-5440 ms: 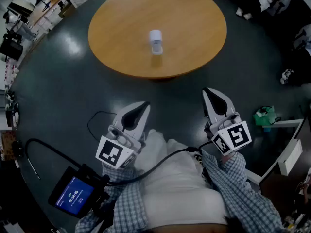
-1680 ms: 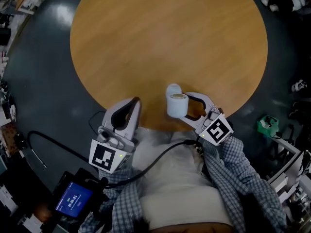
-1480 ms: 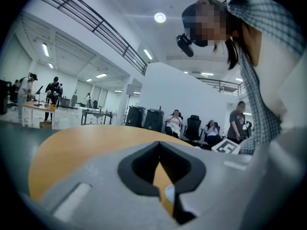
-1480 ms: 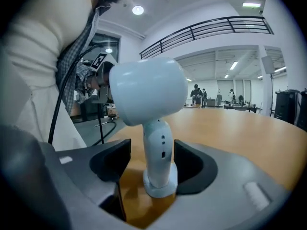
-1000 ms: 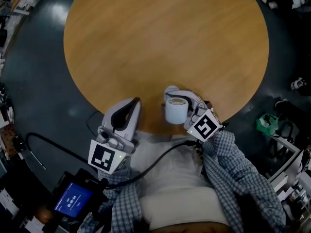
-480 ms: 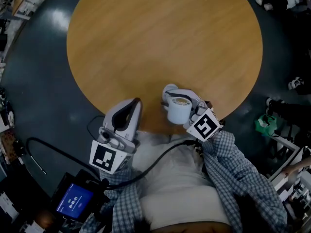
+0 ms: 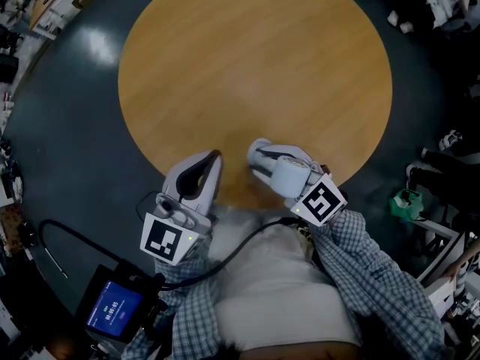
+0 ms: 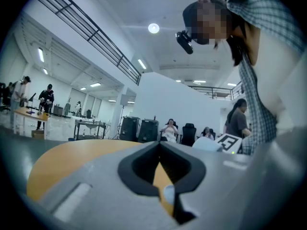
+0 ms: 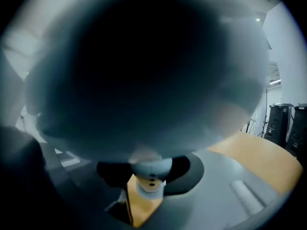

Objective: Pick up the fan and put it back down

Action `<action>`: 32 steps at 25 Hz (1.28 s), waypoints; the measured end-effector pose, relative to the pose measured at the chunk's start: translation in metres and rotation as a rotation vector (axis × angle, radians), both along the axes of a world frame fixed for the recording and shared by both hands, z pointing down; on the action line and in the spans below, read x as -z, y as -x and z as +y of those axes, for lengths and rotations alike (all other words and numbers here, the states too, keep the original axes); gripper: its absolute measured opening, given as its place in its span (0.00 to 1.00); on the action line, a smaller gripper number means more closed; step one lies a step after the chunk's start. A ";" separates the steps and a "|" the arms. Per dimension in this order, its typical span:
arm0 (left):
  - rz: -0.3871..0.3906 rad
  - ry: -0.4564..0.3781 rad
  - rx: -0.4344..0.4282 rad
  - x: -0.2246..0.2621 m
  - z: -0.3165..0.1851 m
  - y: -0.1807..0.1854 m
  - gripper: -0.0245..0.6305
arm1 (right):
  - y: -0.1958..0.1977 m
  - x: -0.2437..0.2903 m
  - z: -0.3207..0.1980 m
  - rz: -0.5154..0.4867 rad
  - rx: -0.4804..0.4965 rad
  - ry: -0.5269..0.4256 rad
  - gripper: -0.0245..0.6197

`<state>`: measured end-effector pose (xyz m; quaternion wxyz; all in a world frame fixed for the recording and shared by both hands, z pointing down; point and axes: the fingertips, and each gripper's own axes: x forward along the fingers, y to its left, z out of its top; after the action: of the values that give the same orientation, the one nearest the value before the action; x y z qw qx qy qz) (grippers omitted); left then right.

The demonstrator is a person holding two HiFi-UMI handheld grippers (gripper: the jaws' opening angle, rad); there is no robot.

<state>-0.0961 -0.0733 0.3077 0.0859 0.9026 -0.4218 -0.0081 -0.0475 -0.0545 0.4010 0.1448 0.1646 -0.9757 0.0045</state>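
The white fan (image 7: 289, 178) hangs tilted just over the near edge of the round wooden table (image 7: 255, 58), with my right gripper (image 7: 271, 163) shut on it. The jaws have just been closing a little further with the fan between them. In the right gripper view the fan's blurred dark head fills the picture, and its white stem (image 9: 150, 175) sits between the jaws. My left gripper (image 7: 216, 156) hovers to the fan's left at the table's rim, shut and holding nothing. Its tips (image 8: 160, 145) meet in the left gripper view.
The dark floor (image 7: 67, 126) surrounds the table. A tablet with a lit blue screen (image 7: 112, 306) and a black cable (image 7: 60, 227) lie at the lower left. A green object (image 7: 405, 201) stands on the floor at the right. Seated people (image 8: 170, 128) are far behind.
The fan has tipped further over in the right gripper, so its side now faces up, and the gripper has shifted slightly right. The left gripper has stayed put.
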 end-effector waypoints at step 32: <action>0.018 -0.097 -0.113 0.019 -0.007 -0.031 0.04 | -0.010 0.071 0.001 0.002 -0.050 -0.118 0.23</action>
<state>-0.0652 -0.0806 0.2885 0.0460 0.9279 -0.3686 -0.0321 -0.0376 -0.0533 0.3304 0.1356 0.1974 -0.9696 -0.0495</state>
